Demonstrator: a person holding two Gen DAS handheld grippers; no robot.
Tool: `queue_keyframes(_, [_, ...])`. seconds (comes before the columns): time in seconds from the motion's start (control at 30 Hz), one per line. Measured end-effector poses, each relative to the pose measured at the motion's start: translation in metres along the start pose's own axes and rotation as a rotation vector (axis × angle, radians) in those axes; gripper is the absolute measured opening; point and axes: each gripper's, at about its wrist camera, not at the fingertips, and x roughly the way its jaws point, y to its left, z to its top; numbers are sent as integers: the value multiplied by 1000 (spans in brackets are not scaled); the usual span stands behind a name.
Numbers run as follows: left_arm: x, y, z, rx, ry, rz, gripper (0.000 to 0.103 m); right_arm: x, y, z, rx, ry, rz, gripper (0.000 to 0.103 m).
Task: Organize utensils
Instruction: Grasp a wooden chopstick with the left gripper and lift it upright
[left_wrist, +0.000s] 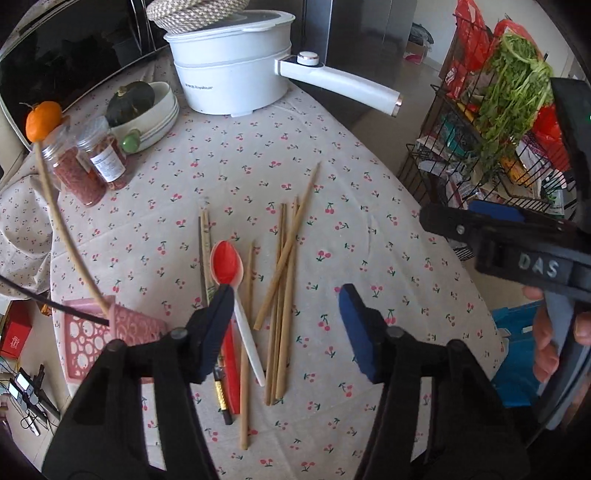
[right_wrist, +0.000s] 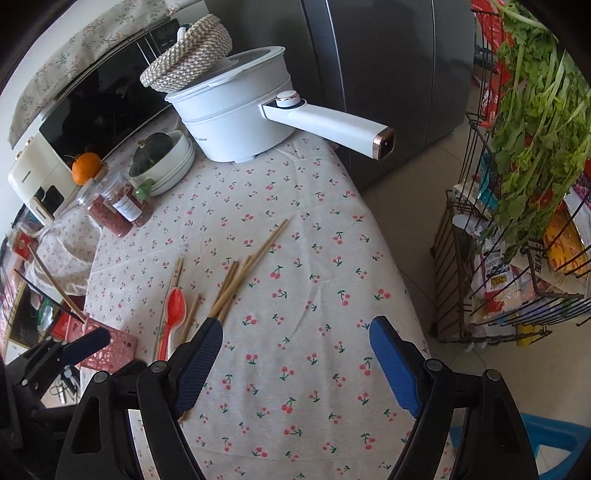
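From the left wrist we see our left hand-held gripper (left_wrist: 286, 325) half open and empty above the chopsticks (left_wrist: 282, 291) and red spoon (left_wrist: 226, 264), mid-frame on the counter (left_wrist: 388, 206). The sticks overlap, so 1 could roll away.

From the right wrist, our right hand-held gripper (right_wrist: 295, 363) is wide open and empty, sticks at center left.

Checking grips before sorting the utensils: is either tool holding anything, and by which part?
Nothing is held. The left tool and right tool both hang open above the tablecloth.
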Motion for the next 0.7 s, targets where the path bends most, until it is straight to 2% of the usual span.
queue_keyframes(0.07, [23, -3, 15, 15, 17, 0, 38, 5, -6, -1, 23, 18, -9, 83])
queue_keyframes(0.17, [59, -8, 36, 63, 40, -15, 22, 16, -13, -3, 50, 62, -5, 83])
queue_keyframes(0.23, [84, -9, 47, 79, 71, -22, 16, 24, -18, -3, 70, 89, -14, 83])
queue_keyframes(0.43, [129, -18, 71, 78, 105, -62, 12, 38, -35, 3, 127, 118, -30, 83])
queue_keyframes(0.6, [144, -24, 76, 98, 120, -5, 10, 47, -35, 10, 125, 131, -39, 83])
queue_keyframes(0.7, [143, -23, 75, 84, 113, -4, 7, 51, -33, 12, 117, 135, -41, 83])
